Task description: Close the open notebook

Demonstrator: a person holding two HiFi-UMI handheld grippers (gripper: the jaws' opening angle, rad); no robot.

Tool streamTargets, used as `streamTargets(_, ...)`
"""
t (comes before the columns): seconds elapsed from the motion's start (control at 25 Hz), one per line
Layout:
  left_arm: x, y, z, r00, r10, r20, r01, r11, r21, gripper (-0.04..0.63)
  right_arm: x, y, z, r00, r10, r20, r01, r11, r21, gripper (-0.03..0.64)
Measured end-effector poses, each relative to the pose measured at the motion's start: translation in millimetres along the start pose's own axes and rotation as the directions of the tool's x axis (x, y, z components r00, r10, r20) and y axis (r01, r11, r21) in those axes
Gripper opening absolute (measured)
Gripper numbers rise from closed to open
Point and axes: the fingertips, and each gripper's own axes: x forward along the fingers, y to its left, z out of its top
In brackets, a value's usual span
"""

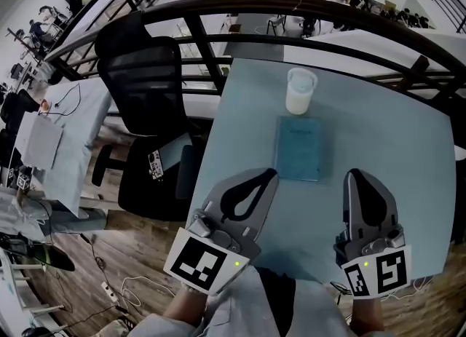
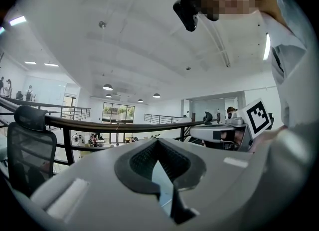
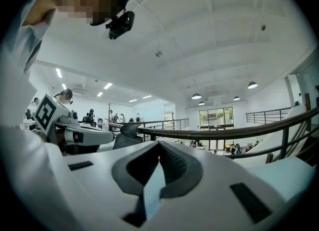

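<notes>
Two grey plastic grippers, left gripper [image 1: 269, 175] and right gripper [image 1: 355, 177], are held closed and empty near the closed teal rectangular notebook [image 1: 299, 148].

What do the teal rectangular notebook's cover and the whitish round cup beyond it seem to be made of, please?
The teal rectangular notebook: probably card or leatherette, matte, showing flat colour without glare. The whitish round cup: likely frosted plastic, its wall cloudy and translucent; glass is possible.

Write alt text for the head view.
A closed teal notebook lies flat on a pale blue table, a whitish cup just beyond it. The left gripper and right gripper, both shut and empty, are held nearer the camera.
</notes>
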Motion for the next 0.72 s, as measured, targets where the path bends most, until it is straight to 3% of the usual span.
streamTargets(0.72,6,-6,-4,0.999,-0.029,-0.013,0.029,1.000,-0.010,0.005,-4,-13,-11,0.999,-0.037,-0.031,0.037,0.999,-0.026,0.002)
